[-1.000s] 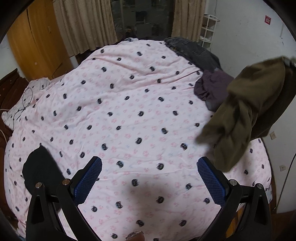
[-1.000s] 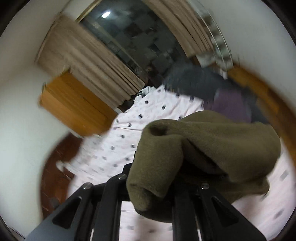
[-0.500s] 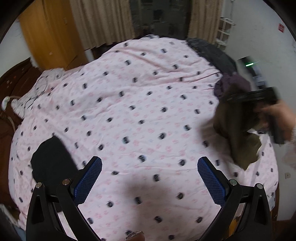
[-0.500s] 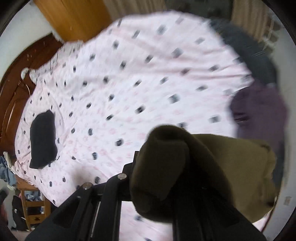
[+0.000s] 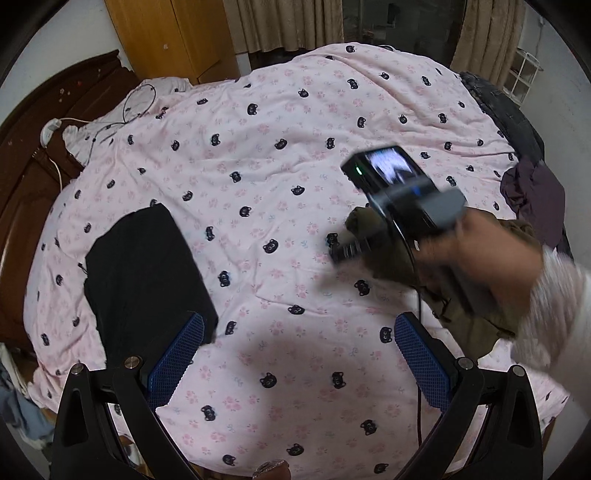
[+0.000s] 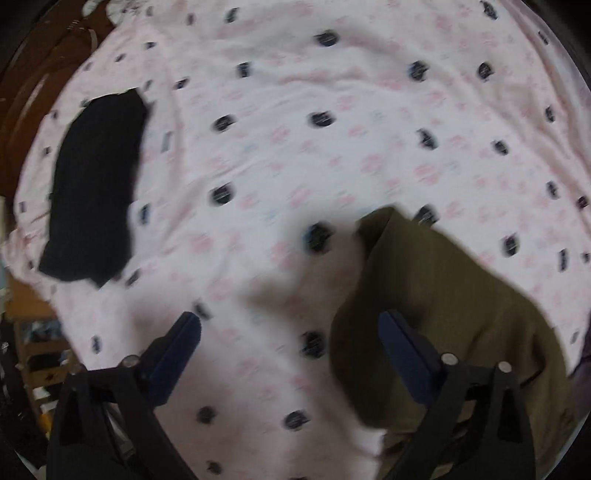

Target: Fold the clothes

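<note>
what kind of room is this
Most likely a bedroom: a bed under a pink cat-print cover, a dark wooden headboard at its far end, a wooden wardrobe and curtains behind.

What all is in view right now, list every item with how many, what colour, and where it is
bedspread: one, pink with black cat faces, covers the bed
folded garment: one, black, flat on the bedspread, left side
olive garment: one, olive green, crumpled on the bedspread, right side, under the right tool
purple garment: one, dark purple, heaped at the right edge of the bed
dark clothing pile: one, dark grey, far right corner of the bed
cable: one, thin, looped near the pillow end
headboard: one, dark brown wood, left
wardrobe: one, orange wood, behind the bed
curtains: beige, at the window
left tool: open, nothing between its blue pads
right tool: jaws opening, garment beside one pad, not gripped
hand: one, holding the right tool
</note>
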`<move>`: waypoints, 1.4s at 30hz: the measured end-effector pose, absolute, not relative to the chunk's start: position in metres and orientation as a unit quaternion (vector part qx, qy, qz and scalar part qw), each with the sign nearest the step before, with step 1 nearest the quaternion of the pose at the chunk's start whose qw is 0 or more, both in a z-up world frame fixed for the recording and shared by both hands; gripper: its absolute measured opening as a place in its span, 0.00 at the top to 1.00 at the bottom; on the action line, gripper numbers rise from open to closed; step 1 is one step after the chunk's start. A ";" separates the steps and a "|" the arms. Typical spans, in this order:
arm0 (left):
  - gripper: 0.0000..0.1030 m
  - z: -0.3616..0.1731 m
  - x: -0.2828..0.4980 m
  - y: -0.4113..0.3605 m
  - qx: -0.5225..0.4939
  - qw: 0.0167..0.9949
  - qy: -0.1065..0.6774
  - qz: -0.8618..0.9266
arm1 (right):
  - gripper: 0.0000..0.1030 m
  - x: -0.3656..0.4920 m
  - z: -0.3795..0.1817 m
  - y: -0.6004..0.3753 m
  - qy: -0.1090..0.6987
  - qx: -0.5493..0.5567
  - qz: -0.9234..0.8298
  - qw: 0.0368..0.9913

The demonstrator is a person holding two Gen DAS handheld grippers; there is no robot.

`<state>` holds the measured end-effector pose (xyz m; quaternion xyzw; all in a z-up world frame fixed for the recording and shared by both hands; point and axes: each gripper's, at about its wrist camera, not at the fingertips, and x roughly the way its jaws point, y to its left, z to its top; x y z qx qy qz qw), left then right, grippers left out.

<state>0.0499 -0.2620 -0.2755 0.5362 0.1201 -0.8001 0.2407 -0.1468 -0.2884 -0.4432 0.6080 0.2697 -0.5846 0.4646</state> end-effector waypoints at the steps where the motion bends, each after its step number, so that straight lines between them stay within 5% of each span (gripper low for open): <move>1: 0.01 -0.277 0.047 -0.260 0.537 0.237 0.119 -0.801 | 0.01 -0.145 -0.439 -0.268 0.247 0.610 -0.590 0.468; 10: 0.00 -0.318 -0.006 -0.191 0.537 0.205 -0.001 -0.818 | 0.01 -0.160 -0.397 -0.034 0.101 0.610 -0.695 0.367; 17: 0.00 -0.370 -0.043 -0.125 0.530 0.142 -0.076 -0.832 | 0.01 -0.216 -0.426 0.138 -0.082 0.656 -0.709 0.243; 22: 0.00 -0.389 -0.063 -0.100 0.520 0.112 -0.087 -0.842 | 0.01 -0.252 -0.447 0.168 -0.217 0.639 -0.698 0.237; 29: 0.00 -0.428 -0.074 -0.095 0.514 0.114 -0.104 -0.844 | 0.02 -0.278 -0.477 0.164 -0.305 0.630 -0.679 0.220; 31: 0.00 -0.440 -0.074 -0.095 0.503 0.113 -0.121 -0.848 | 0.17 -0.281 -0.480 0.155 -0.297 0.632 -0.679 0.226; 33: 0.00 -0.452 -0.074 -0.097 0.493 0.106 -0.139 -0.852 | 0.59 -0.283 -0.480 0.143 -0.263 0.640 -0.685 0.228; 42: 0.01 -0.478 -0.083 -0.096 0.491 0.068 -0.187 -0.848 | 0.89 -0.279 -0.472 0.129 -0.201 0.639 -0.697 0.256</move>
